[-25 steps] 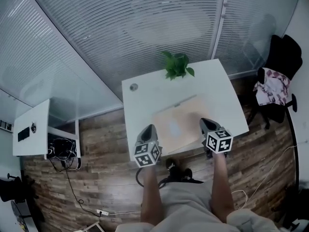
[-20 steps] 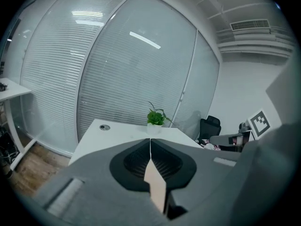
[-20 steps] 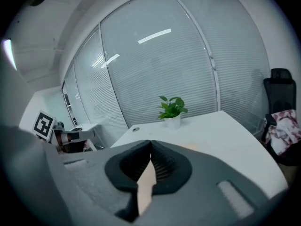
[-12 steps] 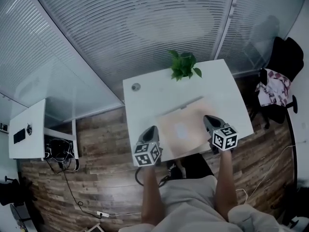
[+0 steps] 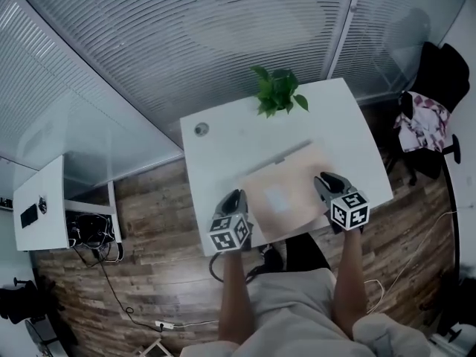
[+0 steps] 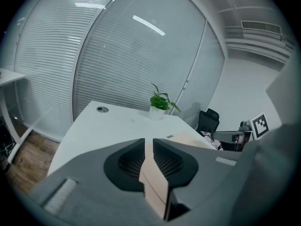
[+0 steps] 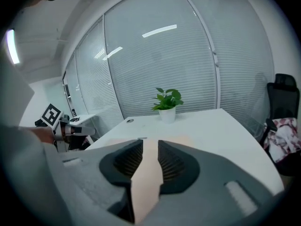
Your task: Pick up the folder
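A flat tan folder [image 5: 286, 195] lies on the white table [image 5: 223, 143], near its front edge. My left gripper [image 5: 234, 197] hovers low at the folder's left edge, jaws closed to a thin slit, so it is shut. My right gripper [image 5: 326, 178] is at the folder's right edge; its jaws have just been opening and stand a little apart. In the left gripper view the left gripper [image 6: 148, 142] shows a tan strip in its slit, with the folder [image 6: 186, 137] beyond it. In the right gripper view the right gripper [image 7: 149, 145] shows tan in its gap, and the folder [image 7: 179, 139] lies flat ahead. No pads visibly press on it.
A potted plant [image 5: 277, 91] stands at the table's far edge and a round cable grommet [image 5: 201, 129] sits at the far left. A black chair with clothes [image 5: 431, 117] is to the right, a small white side table [image 5: 41, 214] to the left. Glass walls with blinds stand behind.
Both grippers have sunk lower beside the folder's two sides. The right gripper's jaws have parted. The folder has stayed flat in the same place on the table.
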The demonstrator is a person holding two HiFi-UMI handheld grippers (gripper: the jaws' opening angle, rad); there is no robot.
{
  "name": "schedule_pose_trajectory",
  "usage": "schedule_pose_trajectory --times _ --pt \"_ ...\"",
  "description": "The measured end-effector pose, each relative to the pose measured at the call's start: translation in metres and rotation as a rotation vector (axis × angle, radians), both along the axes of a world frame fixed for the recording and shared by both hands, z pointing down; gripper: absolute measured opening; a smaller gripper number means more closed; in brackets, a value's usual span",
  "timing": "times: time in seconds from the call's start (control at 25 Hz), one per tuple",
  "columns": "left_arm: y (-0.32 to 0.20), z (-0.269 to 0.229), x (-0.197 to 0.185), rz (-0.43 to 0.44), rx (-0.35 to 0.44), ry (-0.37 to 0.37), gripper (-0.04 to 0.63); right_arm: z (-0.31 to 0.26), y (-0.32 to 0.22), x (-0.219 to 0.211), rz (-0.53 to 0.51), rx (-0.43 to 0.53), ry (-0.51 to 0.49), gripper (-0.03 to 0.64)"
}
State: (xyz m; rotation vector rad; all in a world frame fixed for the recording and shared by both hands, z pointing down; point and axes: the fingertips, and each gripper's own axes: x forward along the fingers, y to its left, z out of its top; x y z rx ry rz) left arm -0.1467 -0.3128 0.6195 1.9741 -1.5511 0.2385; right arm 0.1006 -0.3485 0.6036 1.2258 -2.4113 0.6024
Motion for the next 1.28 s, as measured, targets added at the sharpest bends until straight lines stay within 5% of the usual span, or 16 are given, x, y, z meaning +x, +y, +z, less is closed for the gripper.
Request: schedule_pose_trajectory --times 0.2,0.44,0.64,0.84,1.08,1.28 --pt "-0.002 0.025 0.006 -0.003 -0.086 0.005 0.15 0.016 -0.007 0.019 0.024 -0.038 0.025 0.171" --pt "0.003 0.053 0.032 0.015 -0.224 0.248 0.33 0.039 -0.024 0.033 0.031 -0.098 0.064 0.253" --pt "0.009 0.075 0.049 0.034 -0.317 0.263 0.43 0.059 -0.041 0.043 0.049 -0.15 0.096 0.333" --pt "0.005 0.084 0.055 0.01 -0.352 0.282 0.469 0.079 -0.057 0.05 0.118 -0.223 0.027 0.467" --pt "0.001 0.095 0.063 0.003 -0.38 0.248 0.474 0.102 -0.046 0.029 -0.061 -0.39 0.054 0.469" --pt "-0.003 0.1 0.063 -0.008 -0.388 0.199 0.472 0.108 -0.046 0.027 -0.066 -0.419 0.069 0.469"
